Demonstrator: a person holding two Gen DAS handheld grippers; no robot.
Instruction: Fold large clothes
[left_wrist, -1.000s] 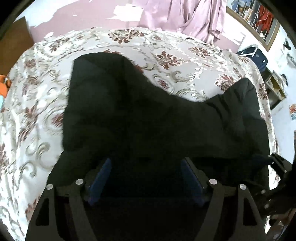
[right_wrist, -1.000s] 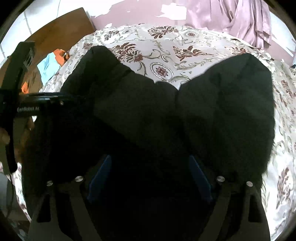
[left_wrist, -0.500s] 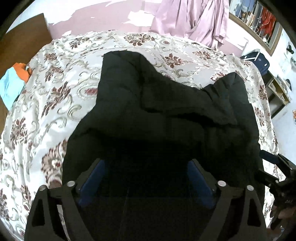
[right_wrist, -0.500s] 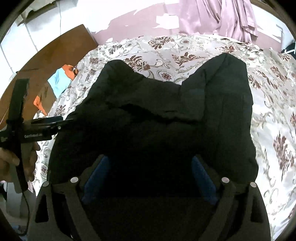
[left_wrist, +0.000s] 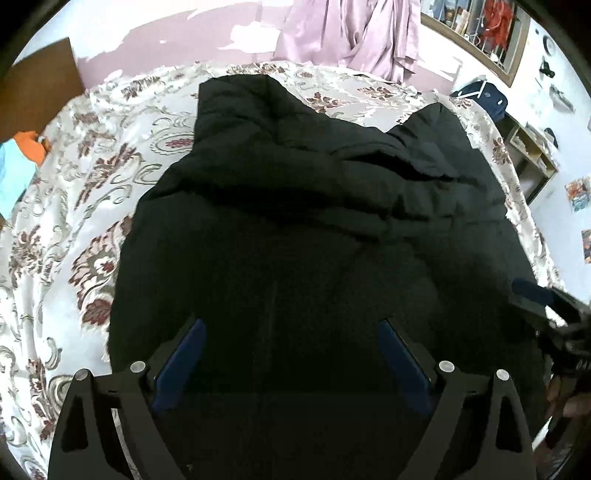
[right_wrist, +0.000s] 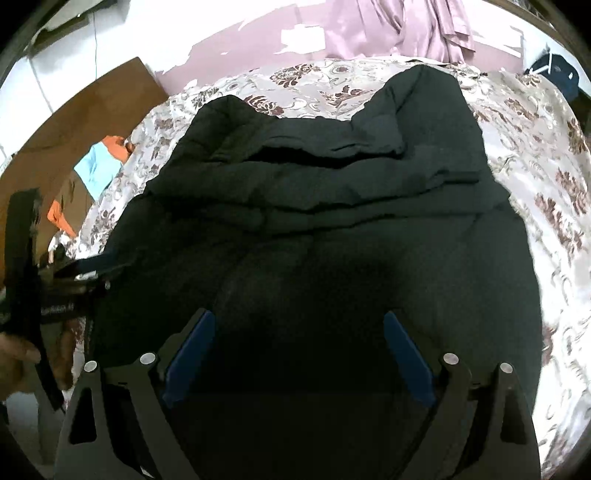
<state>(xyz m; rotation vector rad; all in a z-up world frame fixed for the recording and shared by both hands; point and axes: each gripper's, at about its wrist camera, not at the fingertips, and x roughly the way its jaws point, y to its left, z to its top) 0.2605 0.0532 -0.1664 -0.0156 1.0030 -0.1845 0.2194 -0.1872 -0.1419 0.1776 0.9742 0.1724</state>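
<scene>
Black padded garment (left_wrist: 314, 221) lies spread on the bed, over a floral bedspread (left_wrist: 74, 221). It fills the ground ahead of both claws; two rounded lobes of it reach toward the far edge of the bed, with a dip of bedspread showing between them. A thick fold runs crosswise through the garment, ahead of both claws.

Left gripper (left_wrist: 290, 354): jaws stand wide apart and have just been opening. Blue pads (left_wrist: 181, 363) are clear on their inner faces; the garment lies under and between them, but nothing is pinched. Whether the fingertips touch the cloth cannot be told, dark on dark. Bedspread is exposed to the left of this claw.

Right gripper (right_wrist: 299, 350): jaws likewise wide apart, having just been opening. Blue pads (right_wrist: 408, 363) show bare inner faces; the garment lies under and between them, unpinched. Bedspread is exposed to the right of this claw.

Each claw appears at the edge of the other's view: right one at the left claw's right side, left one at the right claw's left side, held by a hand (right_wrist: 14, 354).

Beyond the garment: lilac curtain (left_wrist: 351, 33) against a patchy wall. Far left of both claws: orange and light-blue cloth (right_wrist: 98, 166) by a brown board (right_wrist: 85, 122).
</scene>
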